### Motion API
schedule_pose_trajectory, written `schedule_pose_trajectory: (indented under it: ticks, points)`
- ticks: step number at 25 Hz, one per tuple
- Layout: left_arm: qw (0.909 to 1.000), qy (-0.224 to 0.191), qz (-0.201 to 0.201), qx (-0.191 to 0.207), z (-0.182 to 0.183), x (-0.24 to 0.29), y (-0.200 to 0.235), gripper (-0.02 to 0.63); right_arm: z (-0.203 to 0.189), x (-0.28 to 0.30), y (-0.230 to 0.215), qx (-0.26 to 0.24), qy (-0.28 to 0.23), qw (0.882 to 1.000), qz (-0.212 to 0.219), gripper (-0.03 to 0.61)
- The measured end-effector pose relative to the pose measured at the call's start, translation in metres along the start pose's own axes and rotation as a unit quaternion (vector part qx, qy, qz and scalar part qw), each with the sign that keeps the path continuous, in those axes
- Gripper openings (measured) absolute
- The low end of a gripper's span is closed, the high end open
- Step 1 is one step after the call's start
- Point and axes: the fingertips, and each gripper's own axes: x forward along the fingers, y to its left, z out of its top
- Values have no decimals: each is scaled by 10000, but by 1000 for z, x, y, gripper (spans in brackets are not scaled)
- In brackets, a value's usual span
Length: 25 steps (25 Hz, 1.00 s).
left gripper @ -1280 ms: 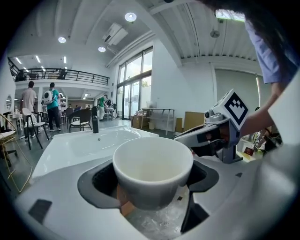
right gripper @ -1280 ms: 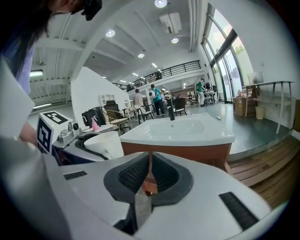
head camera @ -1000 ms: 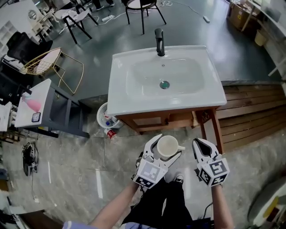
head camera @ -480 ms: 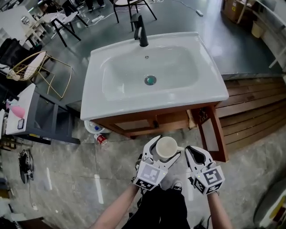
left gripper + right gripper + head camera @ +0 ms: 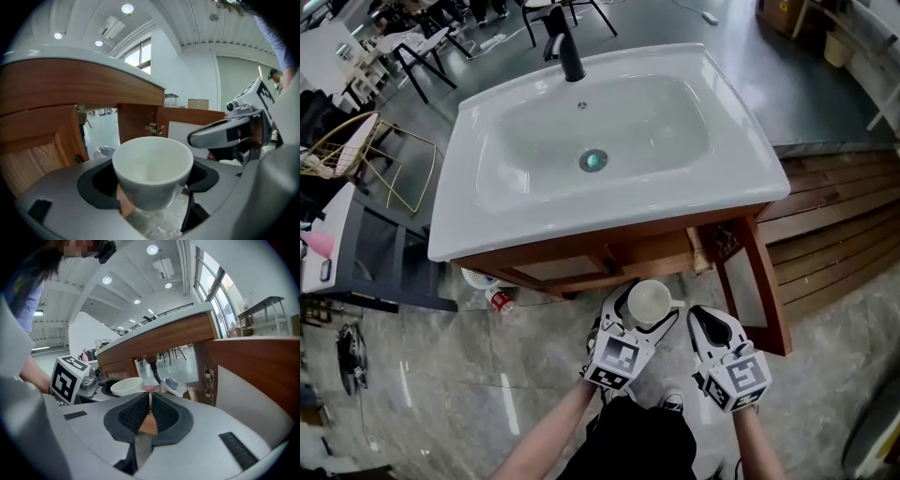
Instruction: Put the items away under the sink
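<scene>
Gold wire chair (image 5: 342, 150) at left, white basket (image 5: 476, 277) just beside a red can (image 5: 500, 301) on marble floor (image 5: 441, 375), wooden decking (image 5: 844, 216) at right.

My left gripper (image 5: 647, 307) clasps a white cup (image 5: 650, 298), mouth up. My right gripper (image 5: 709, 321) sits just right of it. Ahead of both stands the wooden cabinet (image 5: 572, 267) under the white sink (image 5: 741, 141), with the cabinet's door (image 5: 741, 286) open just ahead of my right gripper.

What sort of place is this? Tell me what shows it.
Likely a studio or showroom, not a home bathroom: a white sink on a wooden cabinet stands alone on open floor, with a gold wire chair and a cardboard box nearby.
</scene>
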Motion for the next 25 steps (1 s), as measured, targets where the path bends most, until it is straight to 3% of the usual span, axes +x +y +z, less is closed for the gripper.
schedule_pose_trajectory:
  ticks: [10, 14, 20, 25]
  points:
    - [9995, 81, 273, -136, -33, 72, 31, 403, -37, 18, -35, 97, -88, 9999, -61, 31]
    - [9980, 168, 589, -148, -44, 98, 44, 404, -46, 23, -45, 128, -145, 9998, -79, 31]
    - [9935, 160, 1010, -510, -54, 124, 61, 404, -68, 29, -43, 51, -80, 9999, 108, 31]
    - [9881, 312, 1451, -405, -61, 136, 75, 403, -71, 32, -44, 13, -110, 9998, 169, 31]
